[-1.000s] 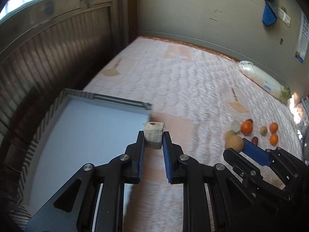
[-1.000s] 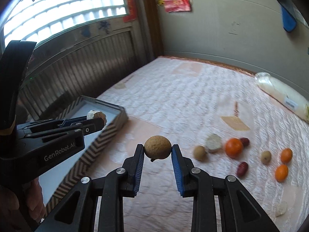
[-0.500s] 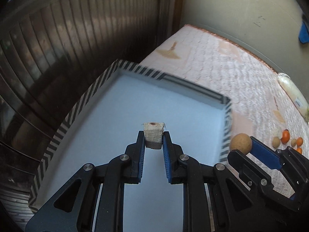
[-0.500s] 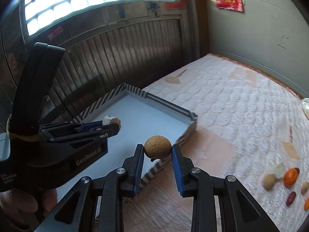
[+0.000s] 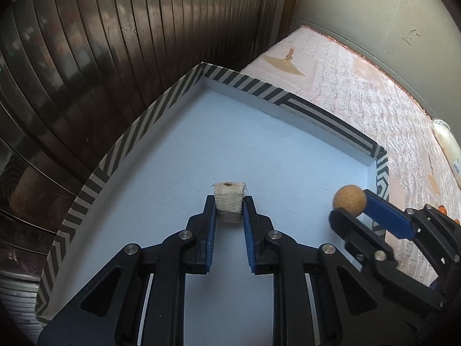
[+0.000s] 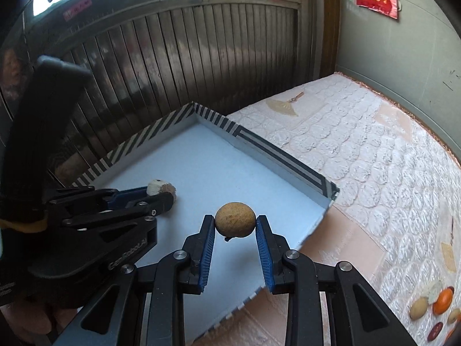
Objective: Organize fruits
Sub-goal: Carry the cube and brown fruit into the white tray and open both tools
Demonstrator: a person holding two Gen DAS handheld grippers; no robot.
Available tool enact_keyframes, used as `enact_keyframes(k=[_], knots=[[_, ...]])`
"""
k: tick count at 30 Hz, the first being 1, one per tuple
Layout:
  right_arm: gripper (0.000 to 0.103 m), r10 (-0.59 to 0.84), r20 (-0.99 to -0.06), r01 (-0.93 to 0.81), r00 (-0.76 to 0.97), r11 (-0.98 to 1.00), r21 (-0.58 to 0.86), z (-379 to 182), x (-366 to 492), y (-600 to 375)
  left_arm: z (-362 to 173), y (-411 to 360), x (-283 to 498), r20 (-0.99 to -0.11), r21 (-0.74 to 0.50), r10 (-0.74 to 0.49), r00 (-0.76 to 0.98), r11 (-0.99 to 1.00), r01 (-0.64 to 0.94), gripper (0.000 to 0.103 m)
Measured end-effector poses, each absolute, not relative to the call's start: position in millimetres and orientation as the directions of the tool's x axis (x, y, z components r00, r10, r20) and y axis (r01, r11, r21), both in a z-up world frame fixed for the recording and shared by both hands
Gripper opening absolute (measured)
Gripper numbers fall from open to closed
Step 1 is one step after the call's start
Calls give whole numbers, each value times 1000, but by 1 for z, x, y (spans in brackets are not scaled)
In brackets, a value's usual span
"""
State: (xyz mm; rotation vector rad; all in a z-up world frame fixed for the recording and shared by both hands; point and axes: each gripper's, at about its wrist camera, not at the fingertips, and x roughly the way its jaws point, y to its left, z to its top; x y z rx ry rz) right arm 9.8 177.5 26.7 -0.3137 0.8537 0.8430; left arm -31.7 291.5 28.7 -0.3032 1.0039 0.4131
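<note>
My left gripper (image 5: 229, 201) is shut on a pale, fibrous cut chunk of fruit (image 5: 229, 199), held over the white floor of a shallow box with a black-and-white striped rim (image 5: 121, 144). My right gripper (image 6: 235, 225) is shut on a round brown fruit (image 6: 235, 223), above the box near its right wall (image 6: 288, 164). In the left wrist view the right gripper (image 5: 350, 206) and its brown fruit (image 5: 349, 201) show at the right. The right wrist view has the left gripper (image 6: 161, 191) with its chunk (image 6: 158, 187) at the left.
The box sits at the left edge of a pink quilted mattress (image 6: 360, 150), against a dark slatted wall (image 6: 173, 57). Several loose fruits, including an orange one (image 6: 442, 304) and a tan one (image 6: 418, 311), lie on the mattress at the lower right.
Both grippers have swung left from over the mattress to above the box and dropped lower, each still holding its fruit. The loose fruits have slid to the view's right edge.
</note>
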Motion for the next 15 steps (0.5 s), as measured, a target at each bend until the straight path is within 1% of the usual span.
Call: enact_keyframes(k=[6,10,15], knots=[[28,511,-779,-761,363,646,69,20,13,185,28,292,-32,-856,-54,202,476,880,-471,17],[28,491,-788,-758,372,650,48,16,15,190,28,289,-33,-846,-28,236,477,876,-482,17],[28,500,-784,-760,368,647,56,13,17,191,31,289,-37,-835,-16,263,483,866,-499,17]])
